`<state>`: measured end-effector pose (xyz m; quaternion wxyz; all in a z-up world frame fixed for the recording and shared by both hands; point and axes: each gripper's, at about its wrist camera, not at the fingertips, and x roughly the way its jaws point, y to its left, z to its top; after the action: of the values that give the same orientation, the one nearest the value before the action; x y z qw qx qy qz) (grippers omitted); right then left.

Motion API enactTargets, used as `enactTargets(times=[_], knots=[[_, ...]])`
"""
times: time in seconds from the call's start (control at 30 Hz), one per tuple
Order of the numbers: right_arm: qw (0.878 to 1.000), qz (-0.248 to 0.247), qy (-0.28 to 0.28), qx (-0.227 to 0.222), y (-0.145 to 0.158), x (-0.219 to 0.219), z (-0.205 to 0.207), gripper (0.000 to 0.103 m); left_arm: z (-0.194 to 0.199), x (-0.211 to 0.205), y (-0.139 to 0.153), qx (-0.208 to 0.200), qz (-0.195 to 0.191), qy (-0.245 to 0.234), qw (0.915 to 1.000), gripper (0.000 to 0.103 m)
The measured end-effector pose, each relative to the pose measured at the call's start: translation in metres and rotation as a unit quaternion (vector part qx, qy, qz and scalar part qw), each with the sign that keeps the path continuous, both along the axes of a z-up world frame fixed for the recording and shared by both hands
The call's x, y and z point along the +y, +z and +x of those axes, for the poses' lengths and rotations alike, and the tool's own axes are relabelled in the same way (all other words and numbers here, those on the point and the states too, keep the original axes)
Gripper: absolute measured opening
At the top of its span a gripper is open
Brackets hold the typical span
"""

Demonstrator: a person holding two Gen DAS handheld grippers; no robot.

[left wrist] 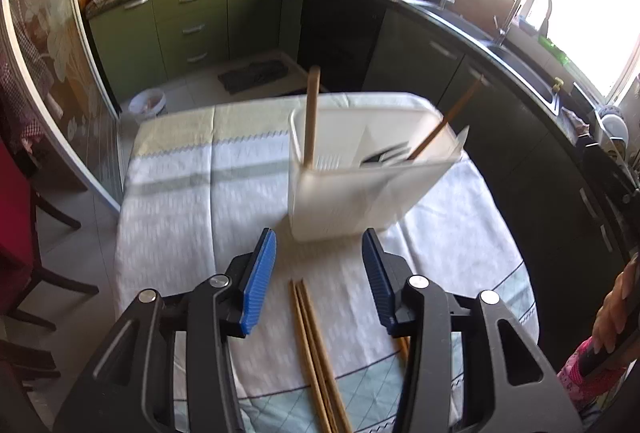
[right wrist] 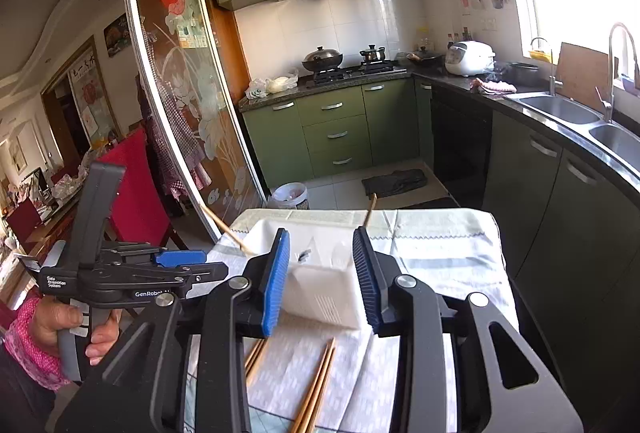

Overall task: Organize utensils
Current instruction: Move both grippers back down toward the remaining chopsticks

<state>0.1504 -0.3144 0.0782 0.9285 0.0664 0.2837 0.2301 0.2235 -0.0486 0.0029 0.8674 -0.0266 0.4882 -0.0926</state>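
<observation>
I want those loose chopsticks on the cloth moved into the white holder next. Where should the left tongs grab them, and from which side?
Grip the chopsticks near their far ends, which lie between the open left tongs, coming from above. They lie flat and side by side on the tablecloth, pointing toward the white holder, so closing across the bundle probably catches them together.
</observation>
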Motion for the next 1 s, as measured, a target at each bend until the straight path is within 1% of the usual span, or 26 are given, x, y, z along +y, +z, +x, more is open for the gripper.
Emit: enactTargets(times=[0.1, 0.13, 0.17, 0.23, 0.27, 0.3, 0.37, 0.47, 0.5, 0.63, 0.77, 0.9, 1.0], knots=[[0.999, 0.023, -0.007, 0.03, -0.035, -0.018, -0.022, 0.035, -0.011, 0.006, -0.051, 0.078, 0.004, 0.0, 0.997, 0.042], [0.999, 0.031, -0.008, 0.042, -0.046, -0.023, -0.027, 0.035, -0.014, 0.01, -0.066, 0.097, 0.006, 0.001, 0.9953, 0.042], [0.998, 0.039, -0.009, 0.054, -0.057, -0.027, -0.031, 0.035, -0.016, 0.01, -0.079, 0.113, 0.008, 0.002, 0.9936, 0.042], [0.995, 0.061, -0.01, 0.077, -0.076, -0.035, -0.037, 0.035, -0.019, 0.01, -0.099, 0.135, 0.012, 0.005, 0.9907, 0.037], [0.994, 0.071, -0.009, 0.088, -0.085, -0.038, -0.039, 0.035, -0.02, 0.007, -0.105, 0.143, 0.013, 0.005, 0.9897, 0.031], [0.992, 0.081, -0.009, 0.097, -0.092, -0.042, -0.04, 0.035, -0.02, 0.007, -0.109, 0.147, 0.014, 0.007, 0.989, 0.029], [0.989, 0.098, -0.011, 0.111, -0.105, -0.047, -0.045, 0.035, -0.021, 0.006, -0.113, 0.147, 0.024, 0.009, 0.9887, 0.029], [0.985, 0.116, -0.016, 0.125, -0.118, -0.055, -0.05, 0.035, -0.022, 0.002, -0.116, 0.151, 0.035, 0.006, 0.9879, 0.029], [0.984, 0.119, -0.018, 0.128, -0.12, -0.058, -0.051, 0.036, -0.022, 0.0, -0.118, 0.152, 0.038, 0.005, 0.9876, 0.029], [0.982, 0.129, -0.025, 0.135, -0.127, -0.066, -0.053, 0.038, -0.023, -0.005, -0.126, 0.164, 0.057, 0.004, 0.9849, 0.028], [0.981, 0.135, -0.026, 0.137, -0.127, -0.069, -0.051, 0.038, -0.022, -0.007, -0.132, 0.172, 0.064, 0.009, 0.983, 0.028], [0.98, 0.137, -0.025, 0.141, -0.126, -0.069, -0.049, 0.038, -0.019, -0.012, -0.138, 0.175, 0.07, 0.013, 0.9819, 0.028], [0.979, 0.137, -0.023, 0.146, -0.128, -0.067, -0.048, 0.038, -0.019, -0.016, -0.142, 0.173, 0.084, 0.007, 0.9813, 0.027]])
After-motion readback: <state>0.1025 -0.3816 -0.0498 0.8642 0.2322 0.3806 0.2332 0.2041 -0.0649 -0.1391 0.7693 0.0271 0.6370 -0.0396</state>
